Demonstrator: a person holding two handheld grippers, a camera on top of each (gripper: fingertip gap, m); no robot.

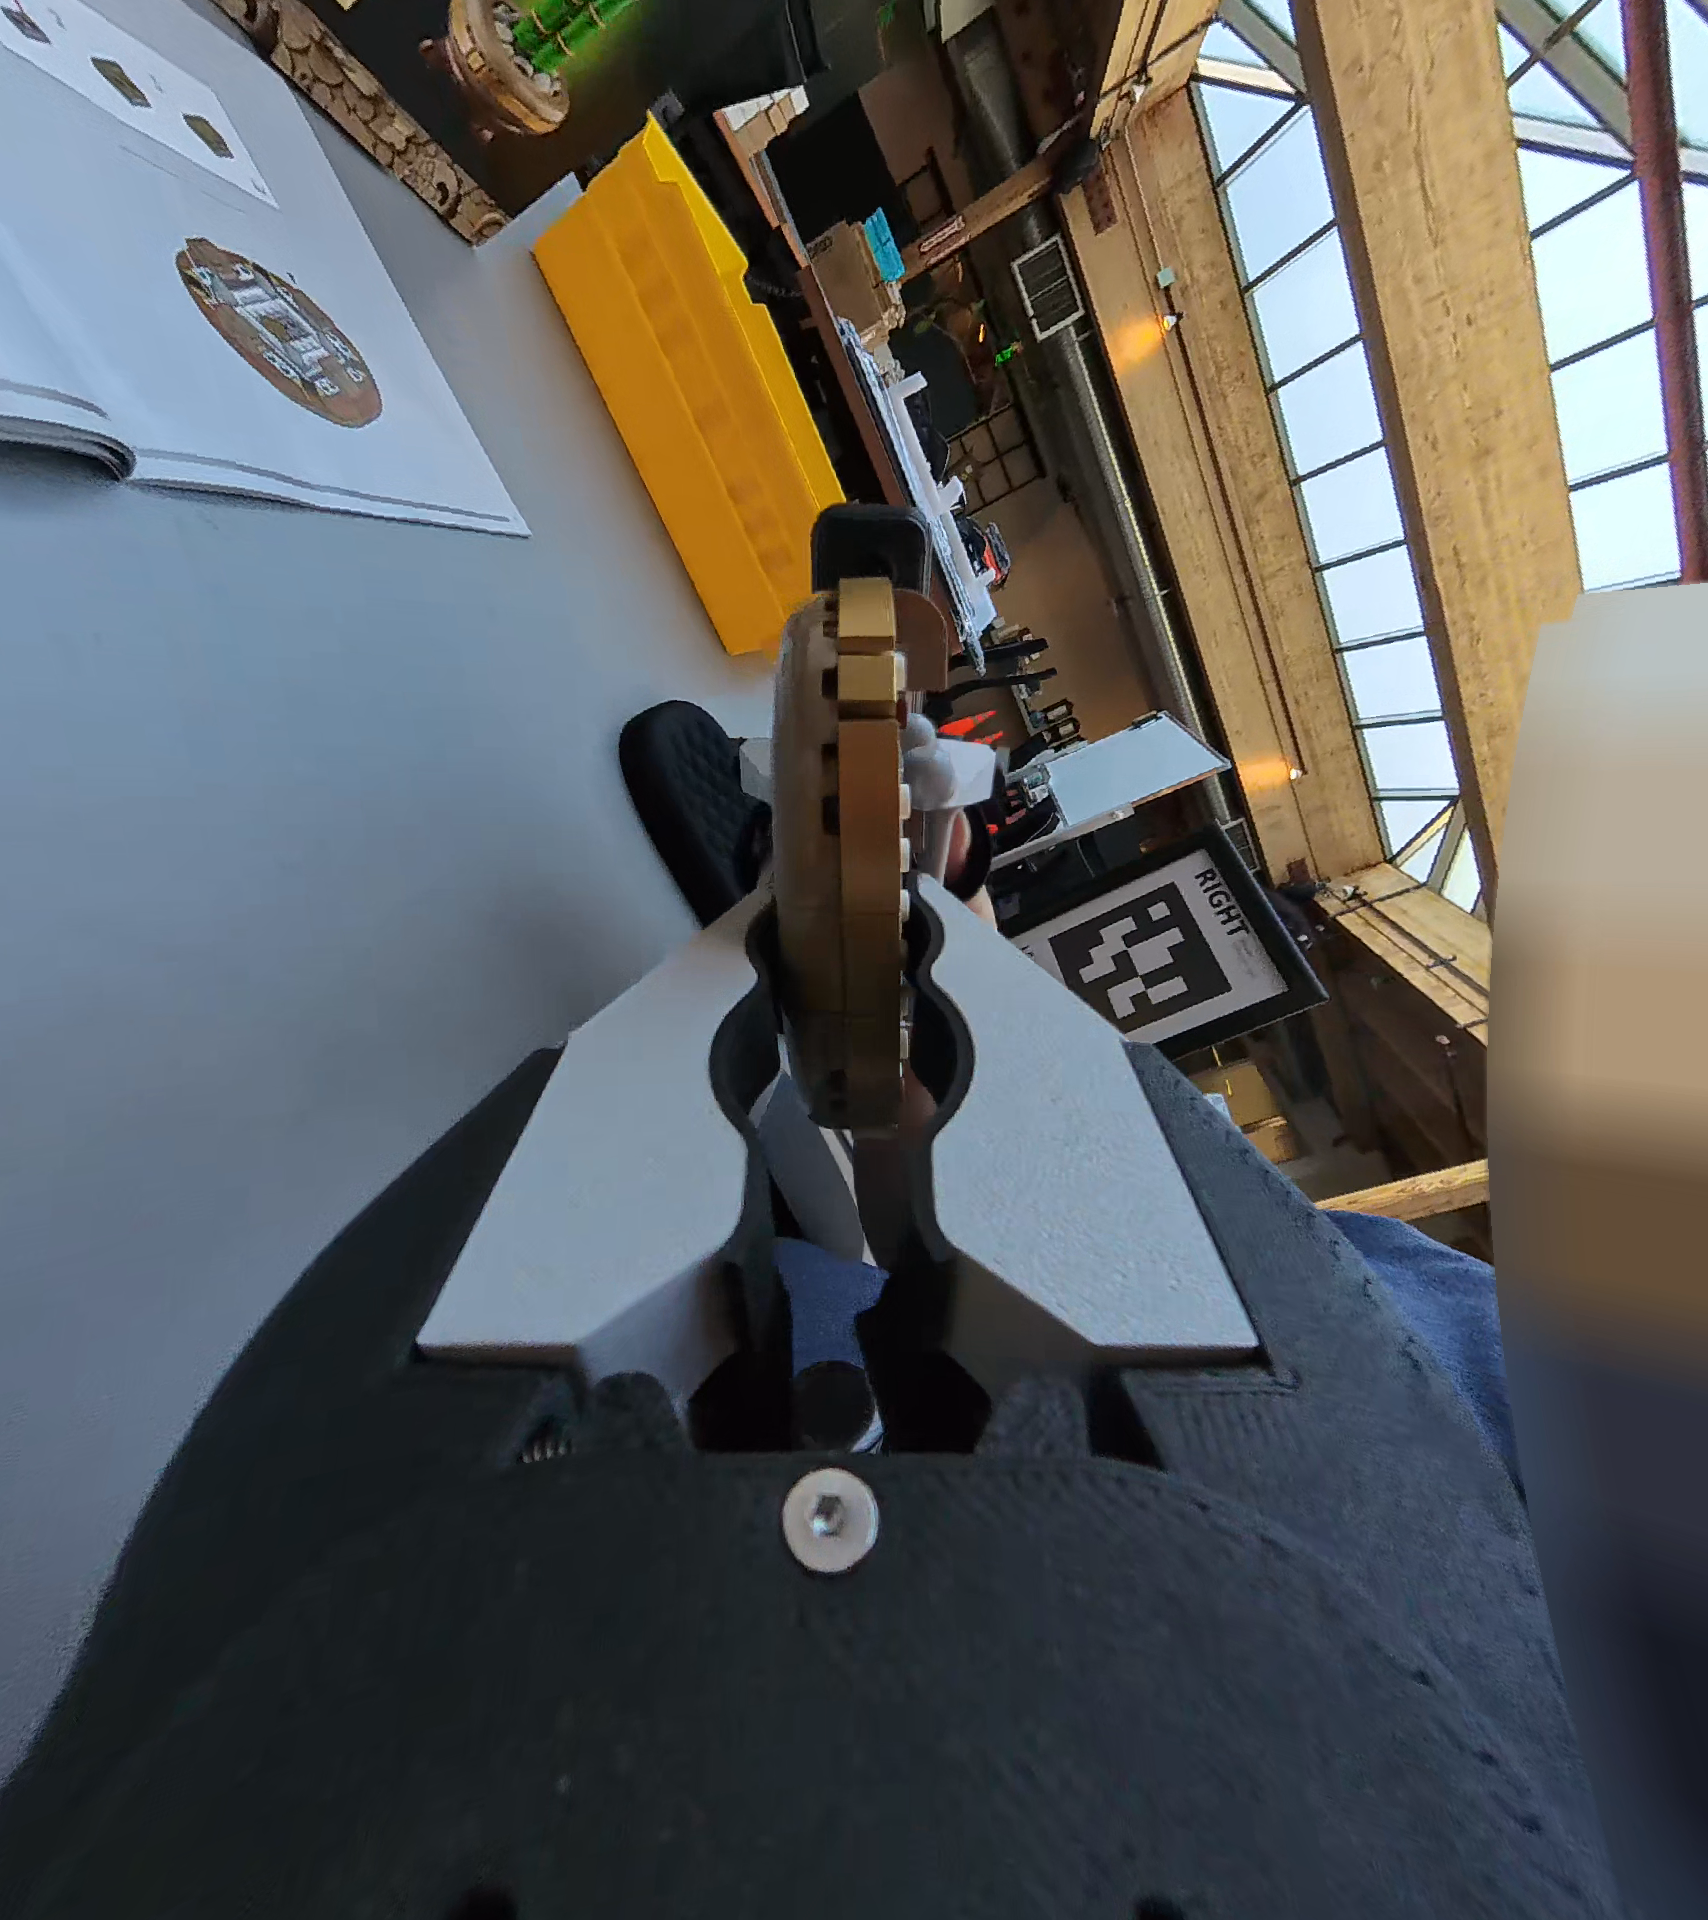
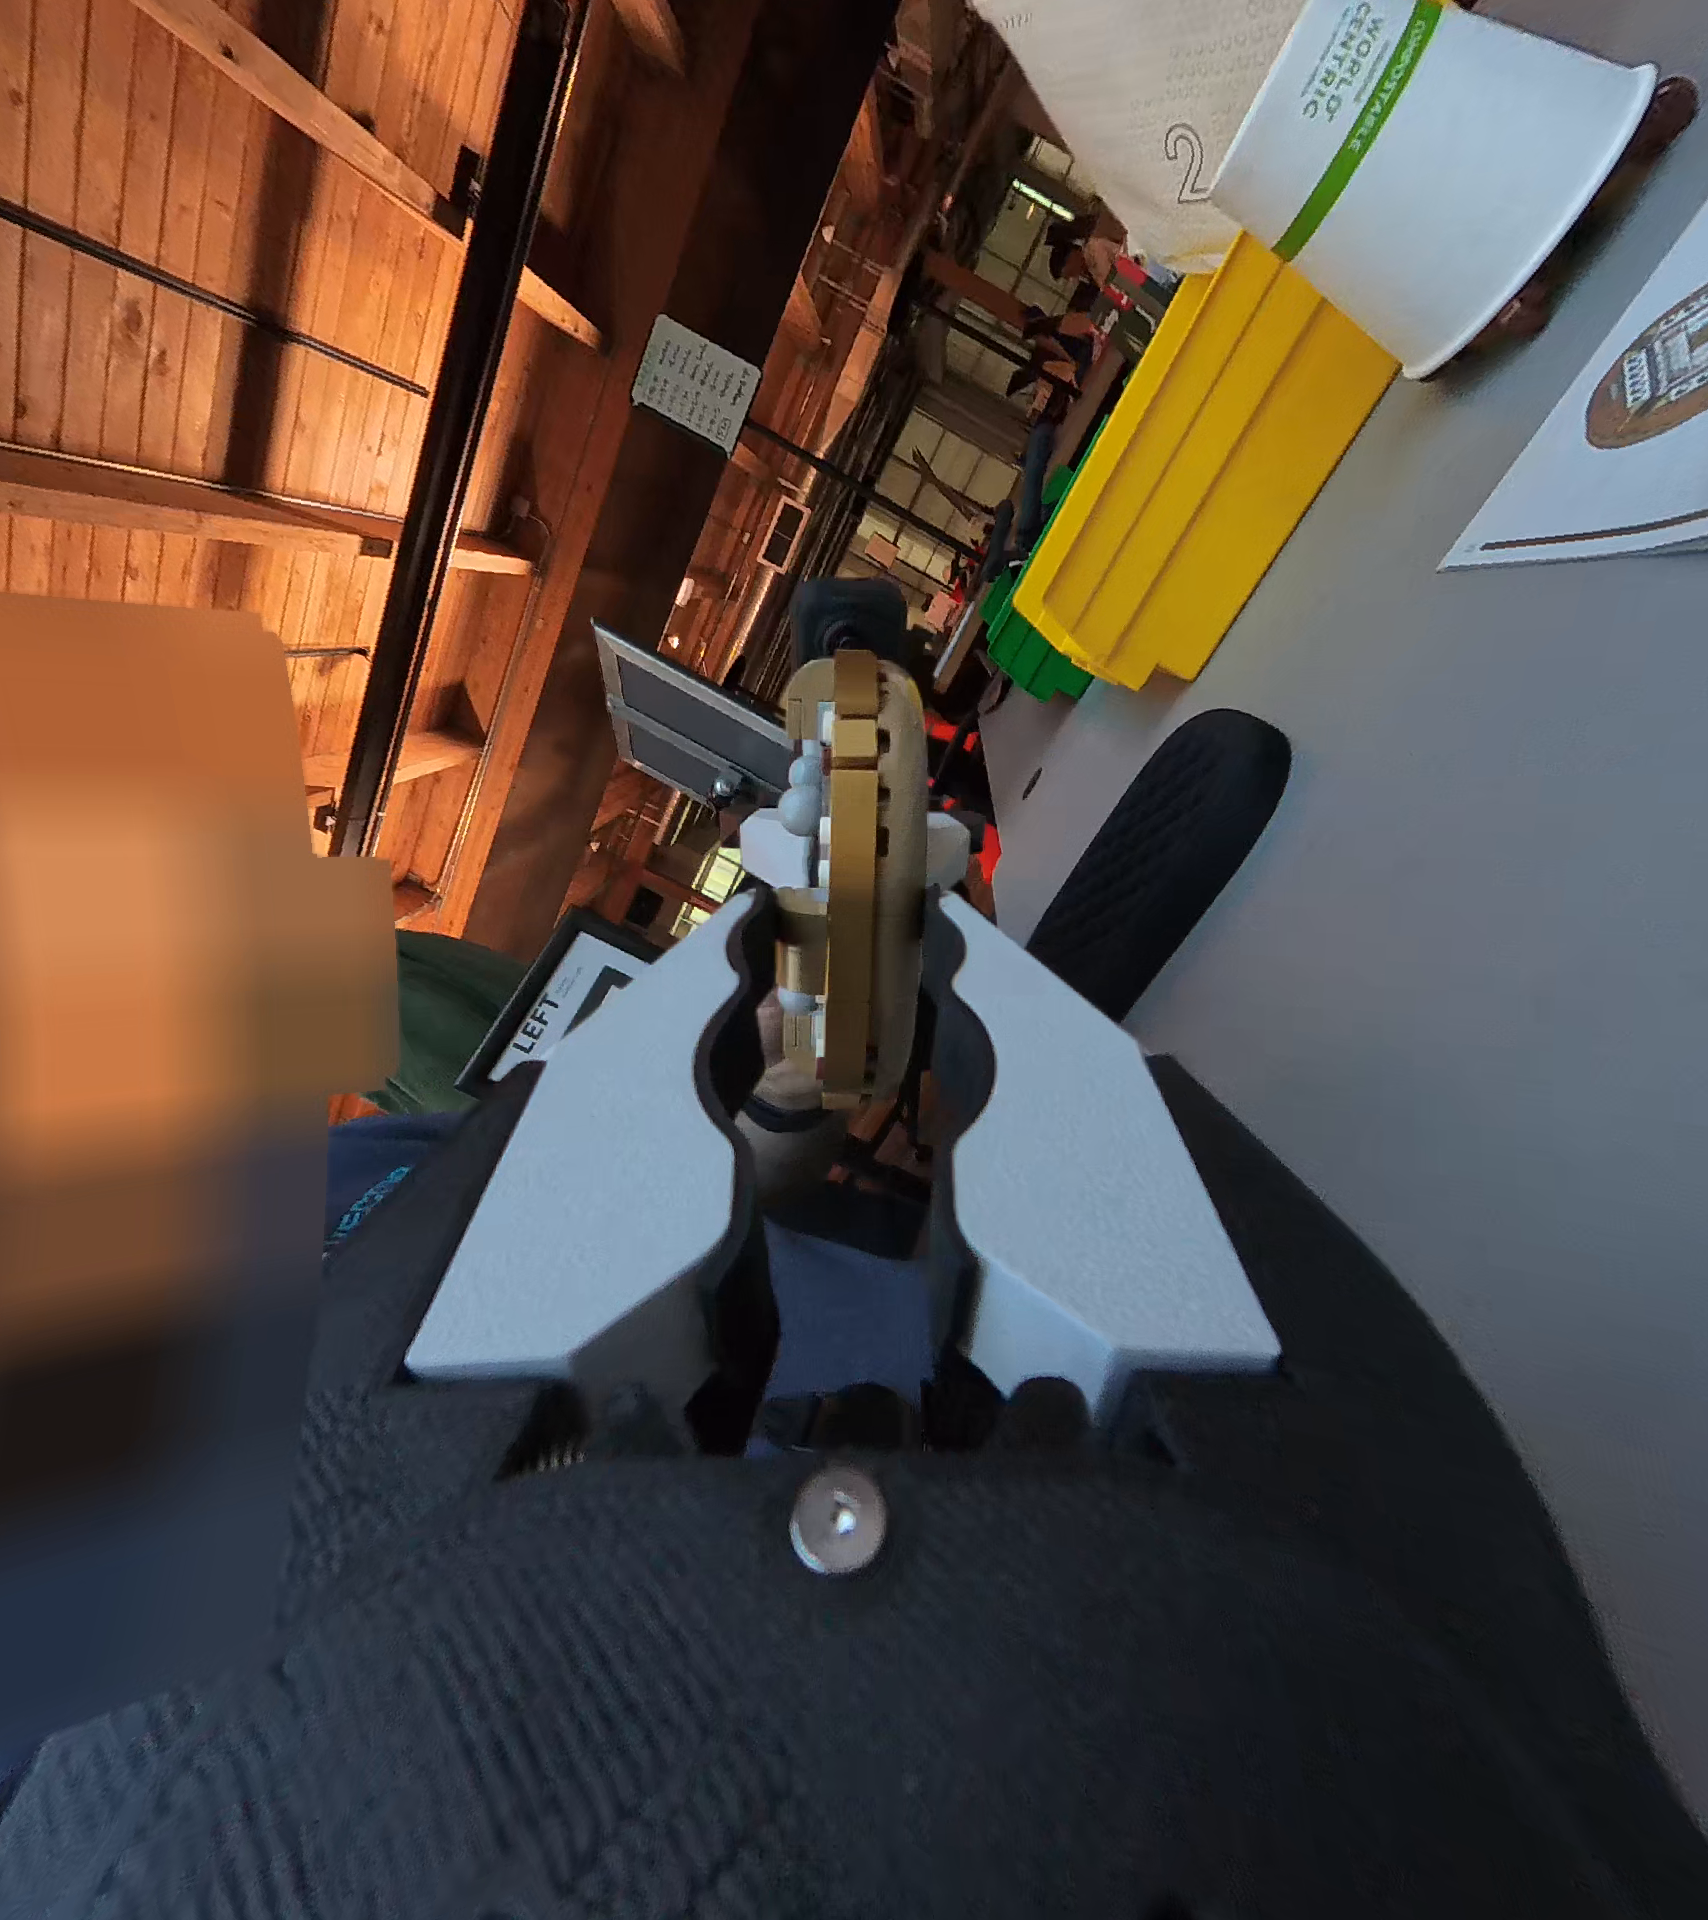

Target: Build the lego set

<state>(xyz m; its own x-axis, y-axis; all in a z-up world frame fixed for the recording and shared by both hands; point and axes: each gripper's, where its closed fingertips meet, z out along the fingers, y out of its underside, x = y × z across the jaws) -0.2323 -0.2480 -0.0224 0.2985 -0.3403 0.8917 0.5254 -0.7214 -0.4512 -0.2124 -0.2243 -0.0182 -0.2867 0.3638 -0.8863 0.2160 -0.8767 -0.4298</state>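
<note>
A round brown and gold lego assembly [image 1: 845, 852] is held edge-on in the air beside the grey table [image 1: 206, 831]. My left gripper [image 1: 839, 914] is shut on its near rim. In the right wrist view the same assembly [image 2: 855, 894] shows small white and gold parts on its left face. My right gripper [image 2: 845, 914] is shut on the opposite rim. Each view shows the other gripper's white fingers [image 1: 943, 774] [image 2: 767, 831] clamping the far side. The assembly's flat faces are mostly hidden.
An open instruction booklet [image 1: 206, 312] [image 2: 1681, 416] lies on the table. A yellow bin [image 1: 684, 395] [image 2: 1214, 468] stands at the table's far edge, with a green bin [image 2: 1037, 634] beside it and a white paper cup [image 2: 1401, 197]. A black padded object [image 1: 694, 800] [image 2: 1162, 852] lies close to the grippers. My left and right fingertips are right by each other.
</note>
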